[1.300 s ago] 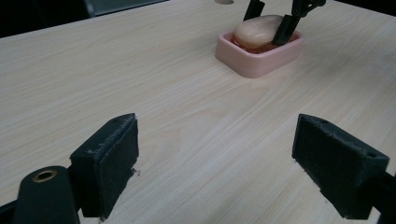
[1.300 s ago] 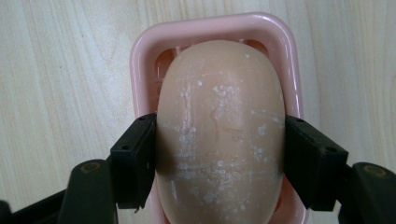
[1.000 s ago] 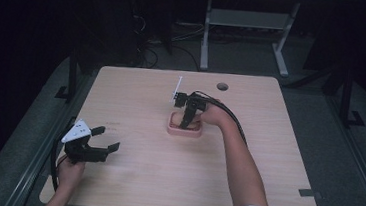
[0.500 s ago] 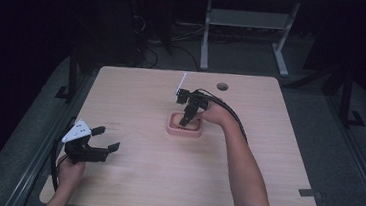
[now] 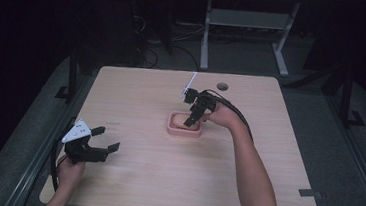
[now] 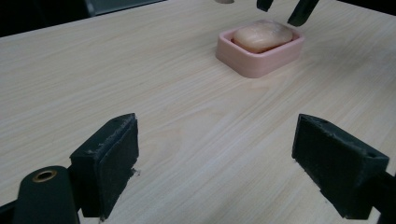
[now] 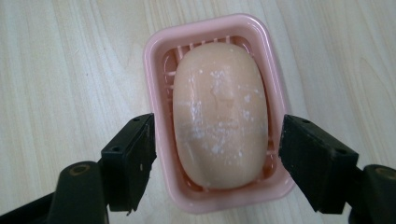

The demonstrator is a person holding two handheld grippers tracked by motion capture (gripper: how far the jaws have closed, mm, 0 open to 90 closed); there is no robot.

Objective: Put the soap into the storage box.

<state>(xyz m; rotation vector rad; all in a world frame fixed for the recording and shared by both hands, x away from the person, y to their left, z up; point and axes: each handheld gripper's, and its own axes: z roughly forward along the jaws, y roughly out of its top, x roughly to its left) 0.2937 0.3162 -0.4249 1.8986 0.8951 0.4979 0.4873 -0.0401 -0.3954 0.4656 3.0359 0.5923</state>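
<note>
The right hand-held gripper [image 7: 217,163] hangs straight over the soap dish [image 7: 156,56], jaws spread wide and gripping nothing, 1 pad on each side of the dish's long walls. In the high view the dish [image 5: 173,128] sits near the middle of the worktop [image 5: 136,94], with that right hand-held gripper [image 5: 193,115] tipped down over it. Inside lies the soap [image 7: 219,116], a pale oval bar resting lengthways on the ribbed floor of the dish, its top flecked with white residue.

How will it handle? The bar looks smooth and rounded, so likely slippery; a pinch near the curved ends could squirt it out. The safer hold is probably across the middle of its width, where the sides run nearly parallel. The catch: the dish walls hug the bar closely, leaving little room for the pads to drop in. The dish itself looks like light, stiff plastic and may lift or skid along with the bar.

Over at the near left, the left hand-held gripper [image 6: 219,154] is also wide open and empty, low over bare wood, well apart from the dish [image 6: 261,58].
</note>
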